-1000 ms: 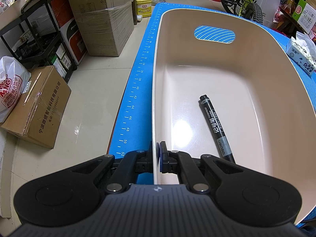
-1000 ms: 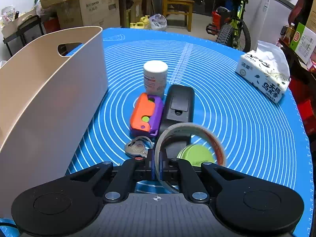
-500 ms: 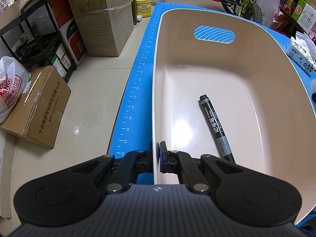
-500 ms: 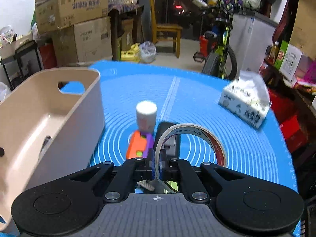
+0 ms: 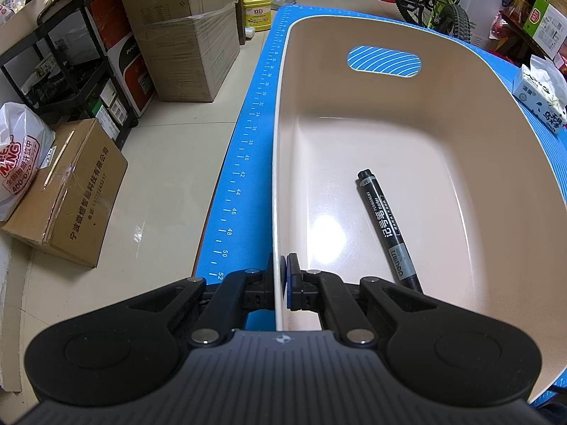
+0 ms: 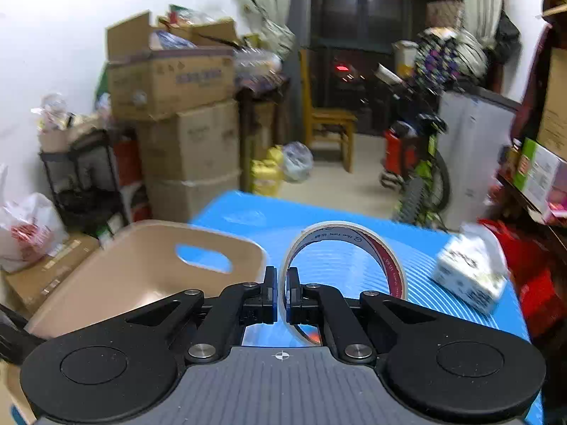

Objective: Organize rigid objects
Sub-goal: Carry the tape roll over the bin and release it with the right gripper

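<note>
- The beige bin [image 5: 418, 148] looks like smooth, glossy plastic.
- The marker [image 5: 386, 228] has a black plastic barrel.
- The blue mat [image 5: 244, 163] looks matt.
- The tape roll [image 6: 345, 276] is glossy, translucent film.
- Cardboard boxes [image 5: 63, 191] look matt, with shiny tape.

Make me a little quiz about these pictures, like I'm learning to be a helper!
1. True or false: the right tongs are shut on a roll of tape.
2. What already lies inside the beige bin?
A. a key
B. a black marker
C. a tissue pack
3. Fill in: the left tongs are pinched on the bin's ____.

Key:
1. True: the tape wall sits between the pads.
2. B: the marker lies alone on the bin floor.
3. Rim: one pad is inside the wall and the other outside.
</note>
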Motion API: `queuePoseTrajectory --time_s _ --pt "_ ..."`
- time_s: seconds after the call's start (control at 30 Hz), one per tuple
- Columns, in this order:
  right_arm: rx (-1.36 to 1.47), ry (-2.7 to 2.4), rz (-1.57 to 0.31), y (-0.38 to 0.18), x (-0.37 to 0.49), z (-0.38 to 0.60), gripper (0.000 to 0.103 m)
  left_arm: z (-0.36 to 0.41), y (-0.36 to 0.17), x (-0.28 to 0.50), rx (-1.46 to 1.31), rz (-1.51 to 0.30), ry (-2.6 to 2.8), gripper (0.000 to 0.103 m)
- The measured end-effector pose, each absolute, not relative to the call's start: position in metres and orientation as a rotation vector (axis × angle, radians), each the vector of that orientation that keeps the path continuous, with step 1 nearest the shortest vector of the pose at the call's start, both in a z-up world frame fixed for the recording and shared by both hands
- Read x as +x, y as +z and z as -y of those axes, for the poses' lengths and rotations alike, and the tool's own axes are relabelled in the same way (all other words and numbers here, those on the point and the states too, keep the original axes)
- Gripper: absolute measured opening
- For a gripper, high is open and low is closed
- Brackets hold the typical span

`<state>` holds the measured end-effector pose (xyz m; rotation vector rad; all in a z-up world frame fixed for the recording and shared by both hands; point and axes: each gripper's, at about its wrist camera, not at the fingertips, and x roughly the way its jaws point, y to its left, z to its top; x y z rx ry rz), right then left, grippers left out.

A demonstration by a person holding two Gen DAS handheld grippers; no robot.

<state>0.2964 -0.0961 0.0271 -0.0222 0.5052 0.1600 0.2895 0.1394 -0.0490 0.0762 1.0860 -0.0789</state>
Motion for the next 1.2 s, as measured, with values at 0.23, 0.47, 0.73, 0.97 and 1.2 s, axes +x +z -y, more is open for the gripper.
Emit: queuePoseTrajectory --time_s 0.23,0.47,0.73,0.97,1.2 --pt "-0.066 0.298 -0.503 0.037 0.302 0.048 0.015 -0.14 -0.048 0.289 0.075 -1.087 -0.076 0.005" --pt "-0.096 0.404 -0.585 0.017 0.309 0.01 0.015 -0.138 -0.049 0.289 0.08 -1.087 -0.074 0.005" --pt "-0.141 0.434 -0.735 -0.017 0.32 -0.016 0.015 -0.138 -0.049 0.289 0.08 -1.087 -0.074 0.005" --pt "-0.167 0.439 -0.895 -0.036 0.329 -0.022 0.015 -0.138 -0.049 0.289 0.08 -1.087 -0.074 0.005" --pt "-0.132 0.427 -0.919 -0.043 0.327 -0.012 0.029 -0.138 -0.049 0.289 0.08 -1.087 -0.074 0.005"
